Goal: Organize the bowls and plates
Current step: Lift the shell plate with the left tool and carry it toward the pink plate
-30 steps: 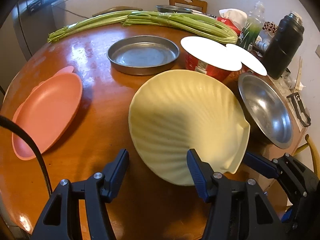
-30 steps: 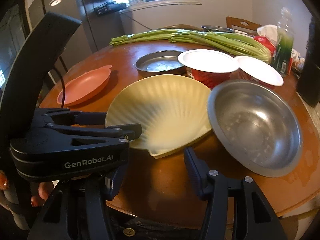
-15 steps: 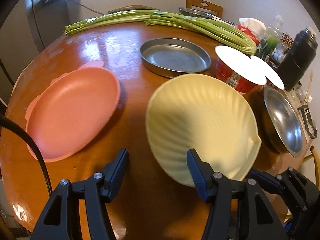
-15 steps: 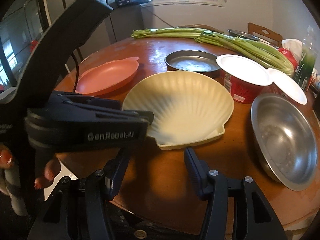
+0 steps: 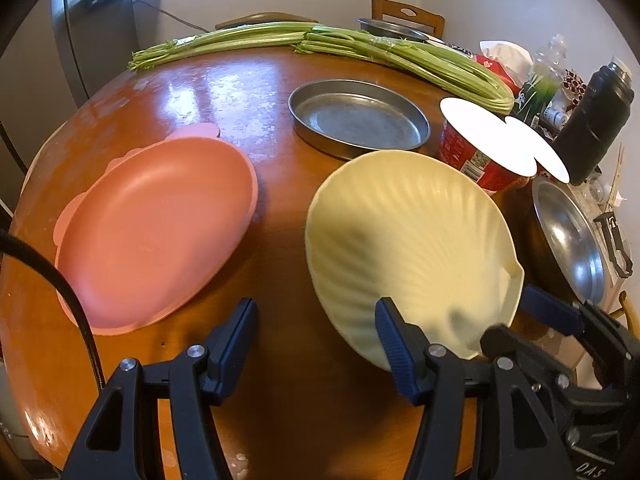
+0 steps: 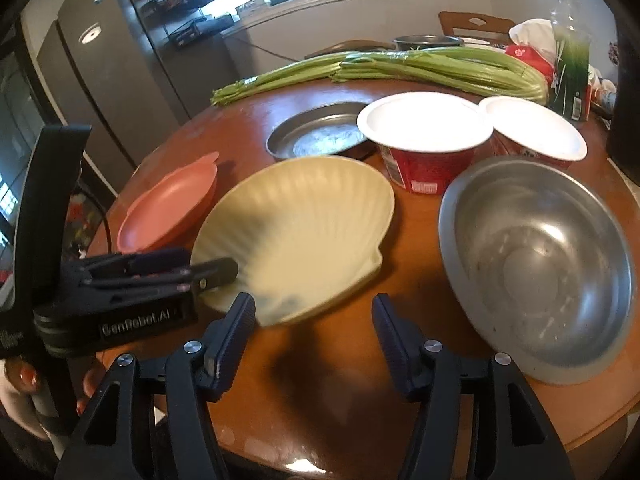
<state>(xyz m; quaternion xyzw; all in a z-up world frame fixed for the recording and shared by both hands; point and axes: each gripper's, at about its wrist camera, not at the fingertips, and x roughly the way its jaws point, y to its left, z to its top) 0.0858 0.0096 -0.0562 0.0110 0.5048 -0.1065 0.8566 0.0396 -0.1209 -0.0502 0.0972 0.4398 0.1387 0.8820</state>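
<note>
Desk: a round, glossy brown wooden desk (image 5: 280, 220) carries all the dishes.
Task's thing: the pale yellow scallop-shell plastic plate (image 5: 412, 240) sits near the middle of the desk, its hinge end toward 5 o'clock in the left wrist view. It looks blurred in the right wrist view.
Pink plate: a salmon-pink oval plastic plate (image 5: 156, 232) lies at 9 o'clock of the shell plate, apart from it.
Steel pan: a shallow round steel pan (image 5: 356, 120) lies at 12 o'clock of the shell plate, near its far rim.
Steel bowl: a deep round steel bowl (image 6: 536, 264) sits at 3 o'clock of the shell plate.
Cups: two red paper cups with white lids (image 6: 424, 128) stand at 1 o'clock, just behind the shell plate.
Far edge: long green celery stalks (image 5: 400, 56) lie across the desk at 12 o'clock. A black flask (image 5: 596, 120) stands at 2 o'clock.
Left tool: the left tool (image 5: 315, 304) stands partly open with only bare desk in its gap. Its right finger overlaps the shell plate's near rim; touch cannot be told.
Right tool: the right tool (image 6: 313, 300) has just been opening its jaws and stands partly open. The shell plate's near rim lies at the mouth of the gap, with no pad seen pressing on it.
Person: a hand (image 6: 20, 400) grips the left tool's handle at 8 o'clock in the right wrist view.
</note>
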